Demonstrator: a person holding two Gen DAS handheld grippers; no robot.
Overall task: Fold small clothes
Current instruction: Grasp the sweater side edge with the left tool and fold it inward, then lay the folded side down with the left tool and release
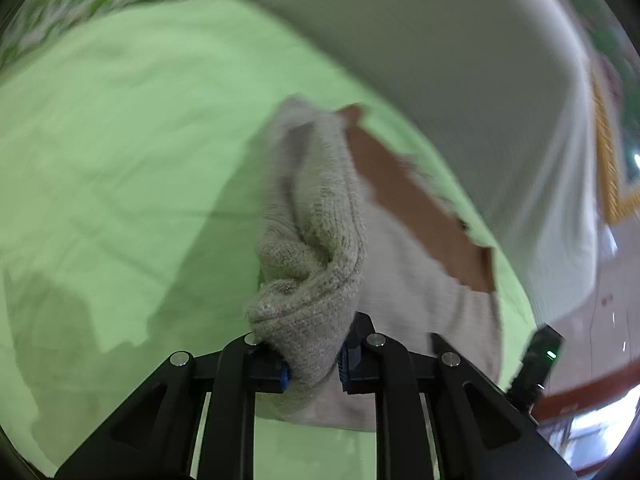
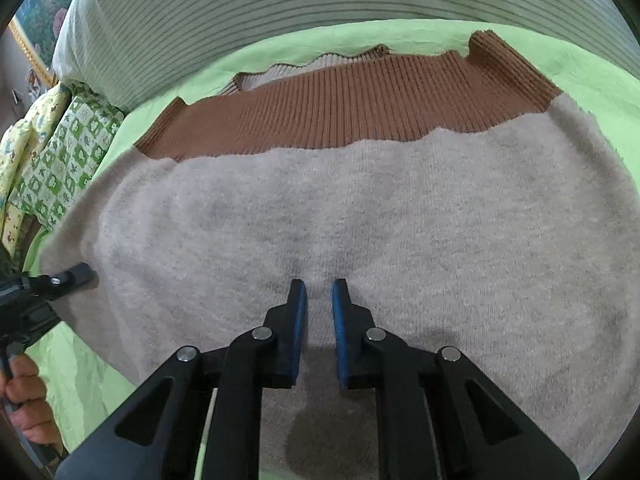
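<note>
We count two grippers and one garment, and find no container in either view. Nearest, the left gripper (image 1: 313,360) is clamped on a bunched fold of the beige knit sweater (image 1: 320,248); the wool bulges up from between its blue pads (image 1: 283,376) and runs away ahead of them. The right gripper (image 2: 320,300) has its fingers drawn close with a narrow gap between; they sit low over the sweater's flat body, and we cannot tell whether they pinch any cloth. Ahead of the right gripper the sweater spreads wide, ending in one brown ribbed band (image 2: 352,108) at its far edge. The garment lies on a light green sheet (image 1: 120,140). Beyond the band stands one pale striped cushion (image 2: 320,0). Far left of the right gripper we note one green patterned cloth (image 2: 64,152) and the person's hand (image 2: 24,396).
</note>
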